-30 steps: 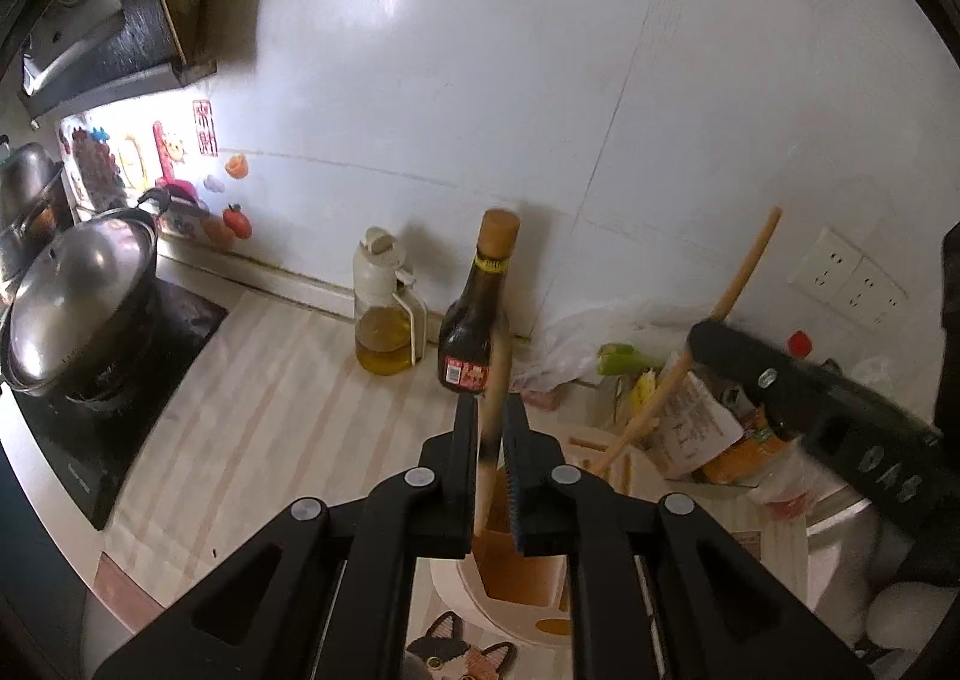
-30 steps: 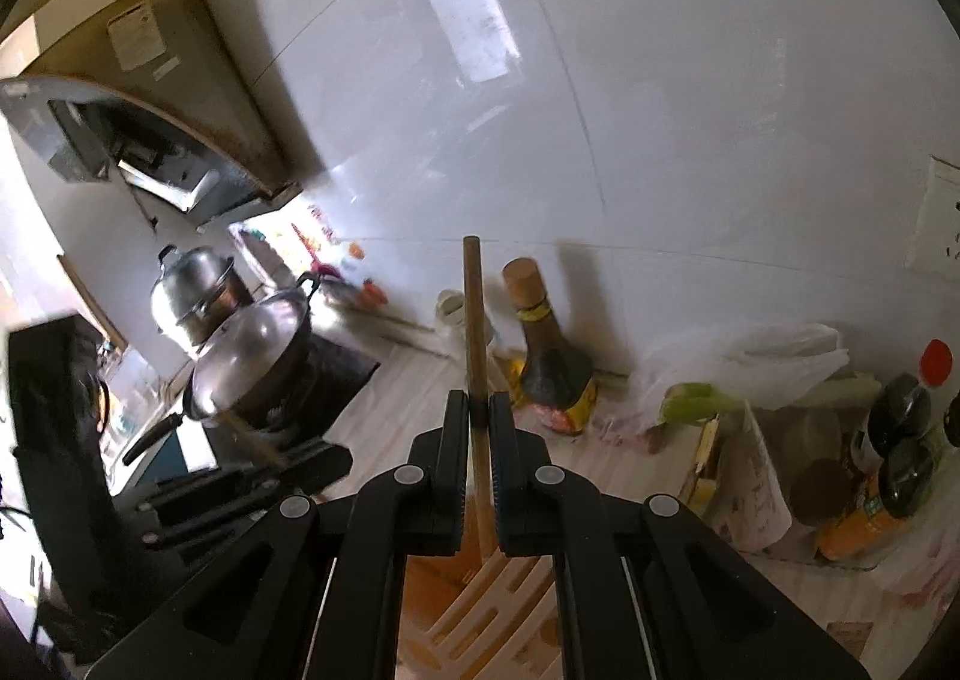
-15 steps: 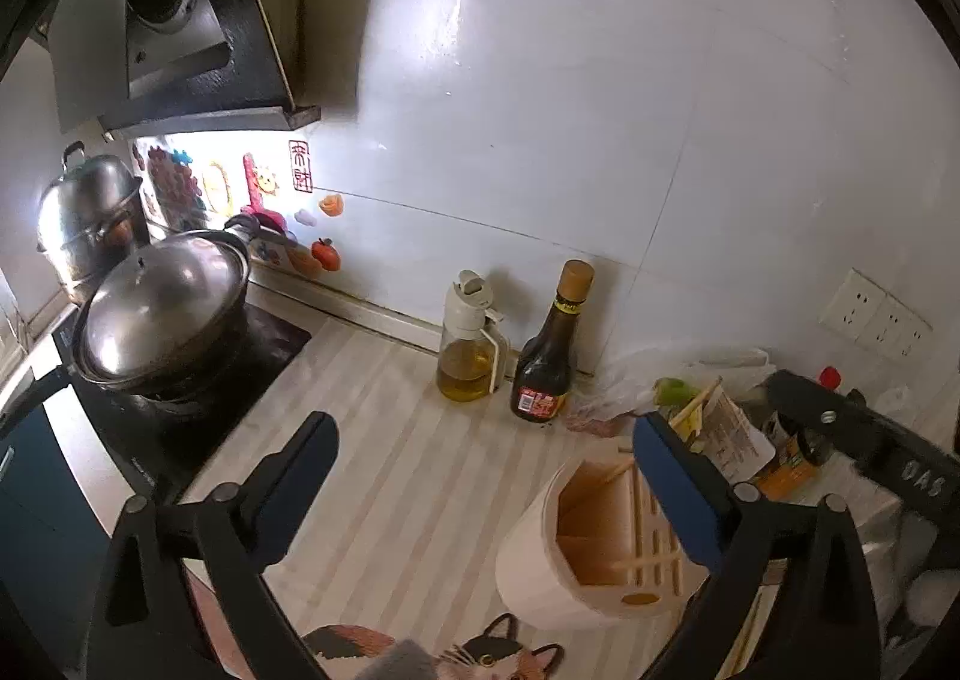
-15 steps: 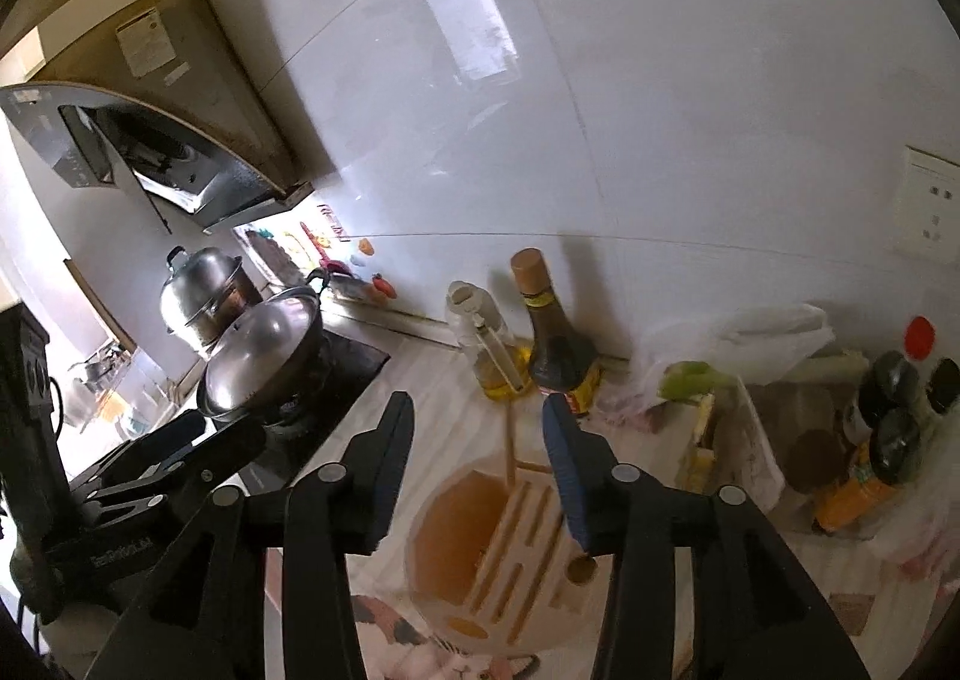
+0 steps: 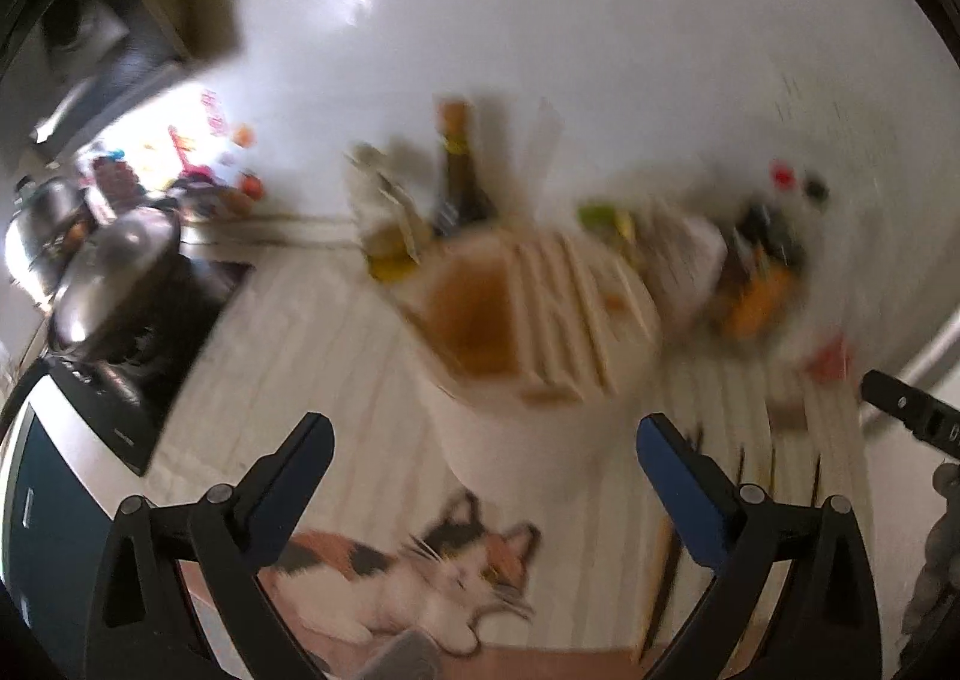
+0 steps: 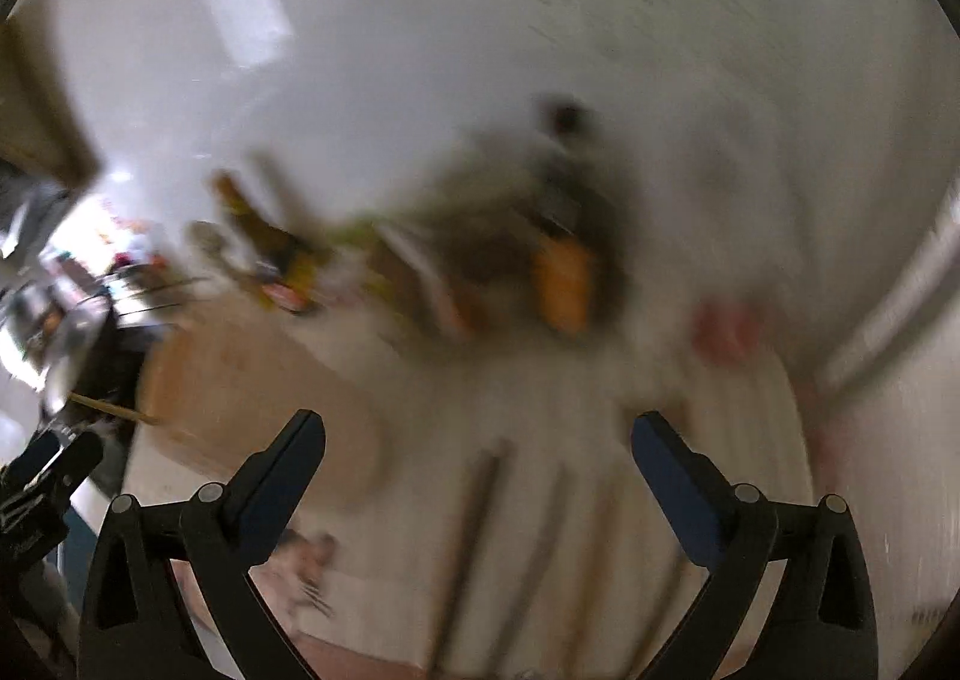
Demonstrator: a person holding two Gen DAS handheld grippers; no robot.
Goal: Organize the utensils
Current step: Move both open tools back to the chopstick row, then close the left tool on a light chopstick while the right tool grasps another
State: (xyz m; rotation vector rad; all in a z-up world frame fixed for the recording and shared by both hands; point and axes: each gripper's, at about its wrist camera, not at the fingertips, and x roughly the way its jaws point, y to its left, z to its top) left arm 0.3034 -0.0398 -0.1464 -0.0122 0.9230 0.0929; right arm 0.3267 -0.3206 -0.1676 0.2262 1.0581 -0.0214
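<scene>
Both views are motion-blurred. A white round utensil holder [image 5: 528, 344] with wooden slots stands on the striped counter, ahead of my left gripper [image 5: 480, 458], which is open and empty. It shows at the left of the right wrist view [image 6: 252, 380]. My right gripper [image 6: 477, 452] is open and empty above several long wooden utensils [image 6: 474, 530] lying on the counter. Some of those utensils show in the left wrist view [image 5: 666, 566] by the right finger.
A cat-print mat [image 5: 414, 572] lies at the counter's front. A dark sauce bottle [image 5: 459, 182] and an oil bottle [image 5: 384, 224] stand by the white wall. A lidded pot [image 5: 114, 260] sits on the stove at left. Bags and jars [image 5: 756, 266] crowd the right.
One second ago both grippers were shut on wooden utensils above the holder. They opened and dropped them in. Both have since swung down and right, closer to the counter.
</scene>
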